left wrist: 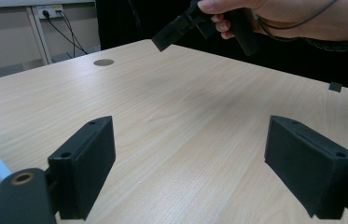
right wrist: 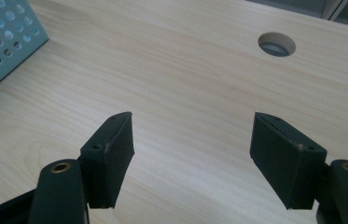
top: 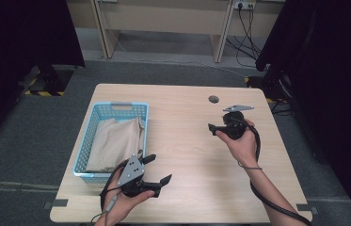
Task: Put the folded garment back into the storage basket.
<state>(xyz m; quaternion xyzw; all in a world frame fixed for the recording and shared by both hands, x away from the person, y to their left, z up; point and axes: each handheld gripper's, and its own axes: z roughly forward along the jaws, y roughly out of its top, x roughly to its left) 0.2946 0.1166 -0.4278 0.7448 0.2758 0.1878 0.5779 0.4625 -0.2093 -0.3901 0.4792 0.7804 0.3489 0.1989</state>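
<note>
Beige cloth [top: 115, 141] lies in the blue basket [top: 90, 126], just beside your left claw [top: 156, 171]. Both claws gape empty; your right claw [top: 212, 129] hovers well apart over the surface [top: 187, 155].

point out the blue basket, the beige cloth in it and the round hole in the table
blue basket [top: 121, 107]: high view, on its far rim.
beige cloth [top: 114, 141]: high view, on the middle of the folded fabric.
round hole [right wrist: 276, 44]: right gripper view, on the middle of the opening.
</note>
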